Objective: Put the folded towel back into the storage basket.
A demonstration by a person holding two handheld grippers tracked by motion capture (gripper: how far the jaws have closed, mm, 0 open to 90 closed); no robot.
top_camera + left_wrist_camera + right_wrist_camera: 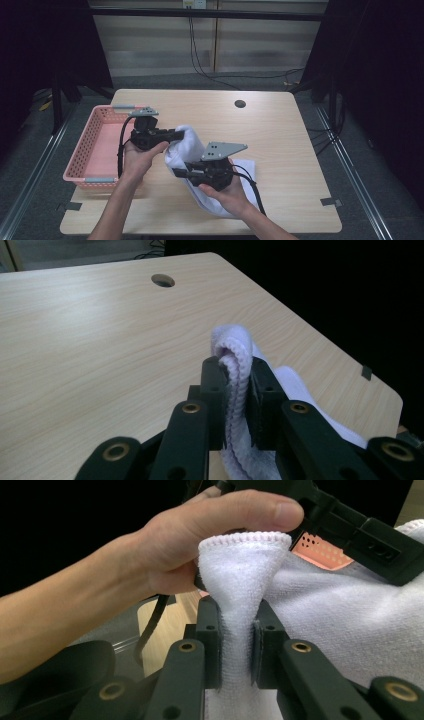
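**Lifting white towel with both claws**

Holding a white towel (192, 150) at mid-frame of the high view, raised off the tabletop (280, 135), lower part still trailing down to the wood at lower center. Left claw (179, 134) pinches a folded edge of the towel; in the left gripper view the terry hem is squeezed between the two black jaws at center frame. Right claw (181, 173) also clamped on the cloth: right gripper view shows a bunched corner pinched tight between its jaws, fanning out above them. Pink basket (92, 145) sits at the left edge of the tabletop, looks empty.

Step, as I read it: both edges gripped, towel being raised to spread or fold; may end up in the basket. Next move likely calls for pulling the two claws apart to stretch the cloth flat, keeping both pinches firm so no corner slips, and clearing the trailing end off the wood.
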